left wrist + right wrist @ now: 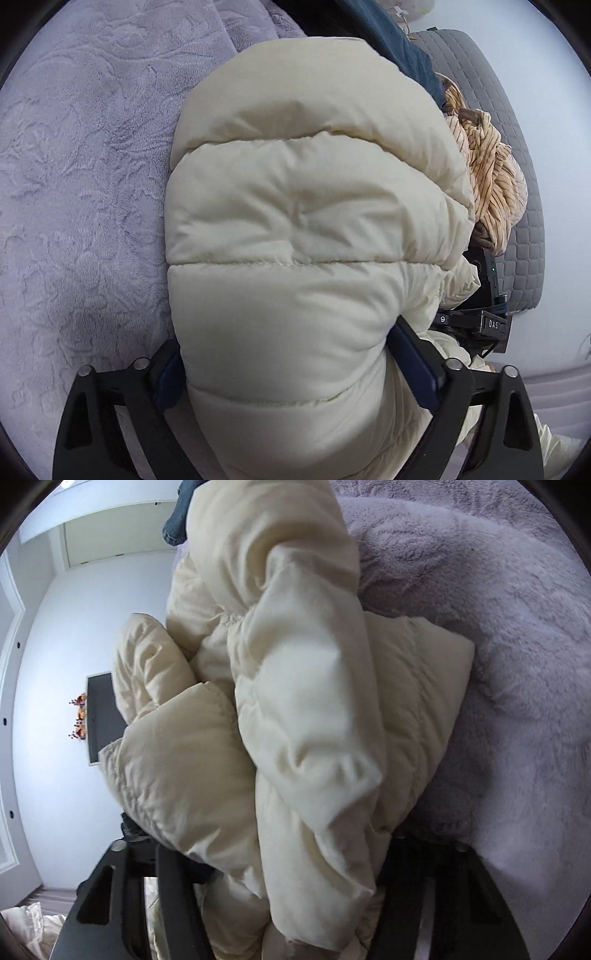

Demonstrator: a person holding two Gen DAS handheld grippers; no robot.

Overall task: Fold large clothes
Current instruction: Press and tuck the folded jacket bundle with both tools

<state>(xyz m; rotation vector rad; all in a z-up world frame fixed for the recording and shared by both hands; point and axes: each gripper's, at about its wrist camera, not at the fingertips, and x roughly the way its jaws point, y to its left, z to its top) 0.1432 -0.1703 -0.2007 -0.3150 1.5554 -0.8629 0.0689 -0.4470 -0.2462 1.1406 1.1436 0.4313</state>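
A cream puffer jacket lies bunched on a lilac plush blanket. In the left wrist view its quilted bulk fills the gap of my left gripper, and both blue pads press into the fabric with the jaws wide. In the right wrist view the jacket is folded into thick rolls, and a fold runs down between the dark fingers of my right gripper, which is shut on it. The fingertips of both grippers are buried in fabric. A black device body shows past the jacket's right edge.
A tan striped garment and a dark blue garment lie behind the jacket, beside a grey quilted pad. The blanket spreads to the right in the right wrist view. A white wall with a dark panel is on the left.
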